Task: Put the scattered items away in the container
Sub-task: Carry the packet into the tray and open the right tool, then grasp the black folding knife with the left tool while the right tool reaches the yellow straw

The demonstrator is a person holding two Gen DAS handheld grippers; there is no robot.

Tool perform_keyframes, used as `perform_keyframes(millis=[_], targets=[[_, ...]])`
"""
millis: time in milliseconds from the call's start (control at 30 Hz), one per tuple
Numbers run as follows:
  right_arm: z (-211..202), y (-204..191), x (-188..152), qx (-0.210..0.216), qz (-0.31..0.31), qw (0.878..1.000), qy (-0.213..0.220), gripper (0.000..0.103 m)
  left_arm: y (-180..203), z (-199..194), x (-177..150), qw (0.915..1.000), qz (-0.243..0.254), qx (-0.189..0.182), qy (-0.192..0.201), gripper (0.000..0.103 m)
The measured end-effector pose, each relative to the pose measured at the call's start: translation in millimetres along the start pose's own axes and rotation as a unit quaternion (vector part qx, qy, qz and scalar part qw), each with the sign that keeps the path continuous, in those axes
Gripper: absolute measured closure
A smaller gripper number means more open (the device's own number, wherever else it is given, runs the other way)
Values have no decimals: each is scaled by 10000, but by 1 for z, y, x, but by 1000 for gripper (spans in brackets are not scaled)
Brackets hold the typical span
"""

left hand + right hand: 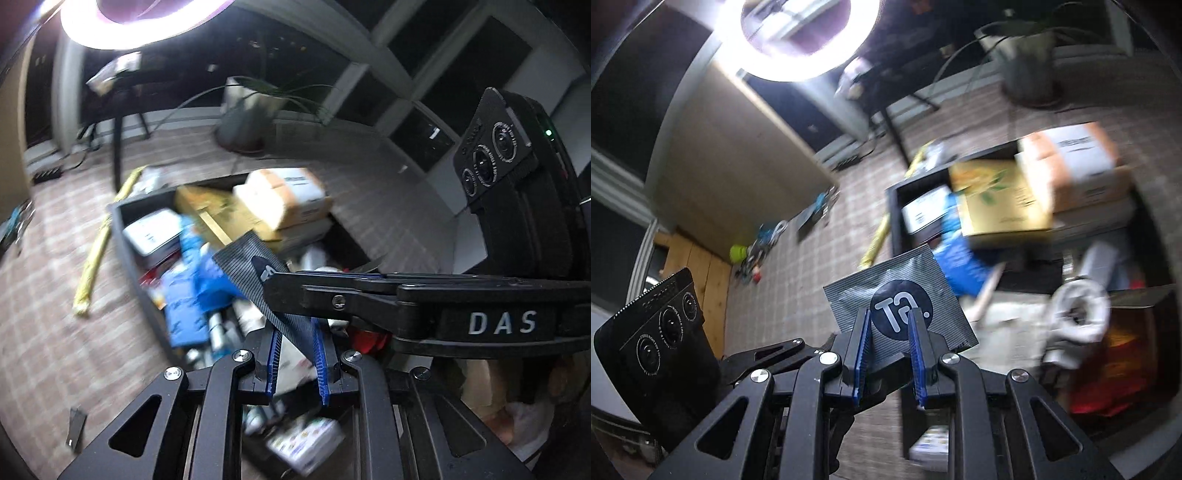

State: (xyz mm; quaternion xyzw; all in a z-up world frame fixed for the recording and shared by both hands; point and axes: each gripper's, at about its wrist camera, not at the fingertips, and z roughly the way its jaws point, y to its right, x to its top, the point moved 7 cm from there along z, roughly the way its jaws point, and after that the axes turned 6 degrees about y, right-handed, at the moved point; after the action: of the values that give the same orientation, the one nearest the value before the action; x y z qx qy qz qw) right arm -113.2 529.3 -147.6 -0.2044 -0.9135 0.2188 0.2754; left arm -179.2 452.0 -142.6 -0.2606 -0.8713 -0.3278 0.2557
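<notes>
The tiled floor (pixel 55 295) fills the left wrist view from 7 to 10 o'clock. A ring light (pixel 92 33) glares at 11 o'clock and a potted plant (pixel 243 122) stands at 12.

The dark open container (pixel 122 229) sits on the floor at the centre of that view. It is already crowded. A tan cardboard box (pixel 288 195) rides highest at its far end, with a yellow box (pixel 207 206) just beside it at 9 o'clock and a blue pack (pixel 188 306) nearer the camera. The rest is too blurred to name. Outside the container, at its 9 o'clock side, a long yellow strip (pixel 92 266) lies on the floor.

The grey striped packet (pixel 243 266) with a round dark logo hangs above the container's near end.

The right hand-held gripper (pixel 890 314) is closed narrowly on the packet, its blue pads on either side of the logo. In the left wrist view it reaches in from 3 o'clock. The left hand-held gripper (pixel 295 325) stands narrowly apart at 6 o'clock. The packet's lower end passes between its tips, and a gap shows beside the left pad.
</notes>
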Motion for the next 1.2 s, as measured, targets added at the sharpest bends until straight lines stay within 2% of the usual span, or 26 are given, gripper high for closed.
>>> perform_keyframes(millis=[33, 67, 100, 133, 167, 200, 433, 567, 633, 700, 767, 900, 933, 1000, 1200], targets=[[-6, 7, 4, -85, 31, 10000, 41, 83, 2, 5, 2, 9999, 90, 135, -57, 64], [-11, 14, 8, -196, 72, 9997, 79, 80, 1, 9, 3, 9995, 128, 278, -113, 30], [-16, 22, 11, -301, 118, 9994, 138, 75, 0, 9, 3, 9993, 96, 338, -97, 15], [-21, 28, 14, -378, 155, 9989, 208, 64, -3, 6, 4, 9995, 14, 310, 23, 15], [-25, 32, 16, -408, 177, 9986, 273, 57, -5, 3, 3, 9996, -19, 261, 58, 15], [-29, 36, 18, -422, 187, 9984, 322, 56, -9, 0, 2, 9996, -25, 269, 40, 15], [-26, 24, 8, -281, 80, 9993, 236, 56, -73, -47, -9, 9947, 51, 1019, 108, 15], [-8, 2, -5, -87, -36, 9999, 45, 56, -134, -79, -25, 9879, -253, 1530, 41, 15], [7, -12, -15, 47, -66, 9999, -121, 56, -168, -93, -40, 9819, -518, 1822, -52, 15], [23, -25, -25, 105, -161, 9994, -283, 56, -192, -103, -55, 9778, -767, 1946, -115, 16], [40, -37, -36, 145, -259, 9986, -447, 56, -206, -113, -69, 9773, -818, 1955, -67, 16], [73, -56, -56, 225, -341, 9959, -808, 56, -214, -110, -98, 9762, -422, 2093, -382, 16], [81, -60, -60, 220, -367, 9953, -872, 56, -211, -108, -103, 9763, -310, 2089, -475, 19], [92, -65, -63, 169, -394, 9946, -945, 56, -208, -93, -117, 9747, 22, 2089, -799, 33], [122, -74, -56, -24, -443, 9931, -1082, 56, -207, -59, -144, 9632, 605, 2238, -1359, 46]])
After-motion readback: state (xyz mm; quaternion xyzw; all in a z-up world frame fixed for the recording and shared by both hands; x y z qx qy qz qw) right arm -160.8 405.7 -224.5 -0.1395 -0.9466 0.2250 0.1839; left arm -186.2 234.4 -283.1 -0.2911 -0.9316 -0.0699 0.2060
